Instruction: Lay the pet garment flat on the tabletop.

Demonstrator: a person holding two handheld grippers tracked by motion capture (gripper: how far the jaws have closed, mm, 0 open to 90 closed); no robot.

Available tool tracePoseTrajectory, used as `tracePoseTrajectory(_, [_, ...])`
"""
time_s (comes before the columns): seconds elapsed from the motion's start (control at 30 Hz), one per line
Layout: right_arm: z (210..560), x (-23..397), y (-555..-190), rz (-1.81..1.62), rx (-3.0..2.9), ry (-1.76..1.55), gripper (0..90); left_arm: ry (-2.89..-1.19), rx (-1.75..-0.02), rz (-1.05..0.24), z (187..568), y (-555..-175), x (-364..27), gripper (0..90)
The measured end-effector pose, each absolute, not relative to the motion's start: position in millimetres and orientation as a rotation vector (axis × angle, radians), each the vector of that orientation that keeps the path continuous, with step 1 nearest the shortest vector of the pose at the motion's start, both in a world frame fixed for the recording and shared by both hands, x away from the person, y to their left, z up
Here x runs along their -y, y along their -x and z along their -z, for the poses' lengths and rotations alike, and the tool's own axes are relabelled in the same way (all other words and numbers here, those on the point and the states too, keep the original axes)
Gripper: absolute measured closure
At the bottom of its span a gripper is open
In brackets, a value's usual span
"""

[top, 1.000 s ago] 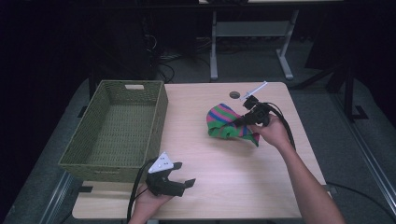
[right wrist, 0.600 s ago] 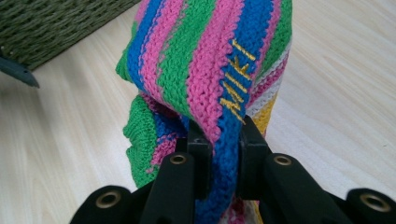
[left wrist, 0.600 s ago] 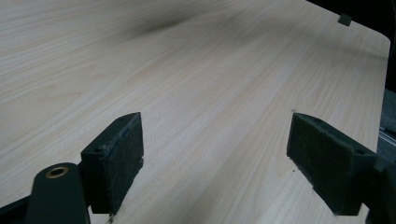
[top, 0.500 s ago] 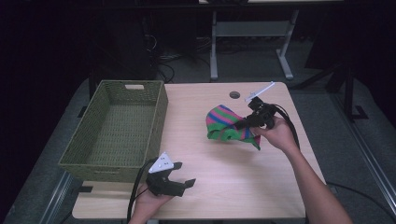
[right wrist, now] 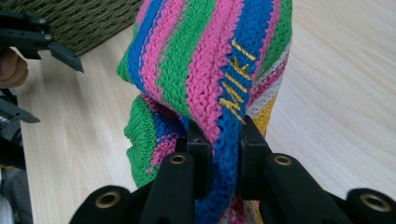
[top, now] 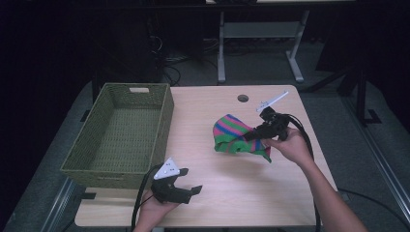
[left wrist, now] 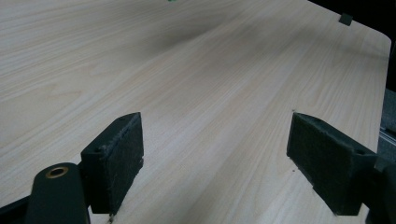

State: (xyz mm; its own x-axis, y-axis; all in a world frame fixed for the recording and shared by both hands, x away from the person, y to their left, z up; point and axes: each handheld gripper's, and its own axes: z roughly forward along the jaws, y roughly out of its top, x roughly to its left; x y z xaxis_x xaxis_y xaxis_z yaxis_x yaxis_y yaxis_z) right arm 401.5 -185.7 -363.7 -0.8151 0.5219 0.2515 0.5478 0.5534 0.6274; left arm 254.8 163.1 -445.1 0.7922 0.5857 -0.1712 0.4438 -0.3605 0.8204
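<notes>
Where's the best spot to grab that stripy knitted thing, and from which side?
Grab the stripy knitted cloth at a bunched fold on its right edge, coming in level from the right. There the wool stands up off the table in a thick ridge, easy to pinch. The right gripper already pinches such a fold, by the yellow letters.

Knit cloth striped pink, green, blue, perhaps some yellow, olive-green woven basket, pale wood-grain table

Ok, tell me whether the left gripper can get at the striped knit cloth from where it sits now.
Probably yes. The left gripper rests near the table's front edge with jaws open and nothing between them. Bare wood lies between it and the striped knit cloth. The right gripper already clamps the cloth's far side.
</notes>
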Motion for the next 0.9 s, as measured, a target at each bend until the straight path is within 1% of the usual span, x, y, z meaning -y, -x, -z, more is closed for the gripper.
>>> tracePoseTrajectory(0.33, [365, 186, -382, 1.158, 2.707, 0.894, 78.7, -2.017, -0.761, -0.192, 444, -254, -163, 17.4])
tracePoseTrajectory(0.9, [373, 186, -358, 1.149, 2.710, 0.848, 78.7, -1.997, -0.763, -0.186, 442, -253, -167, 17.5])
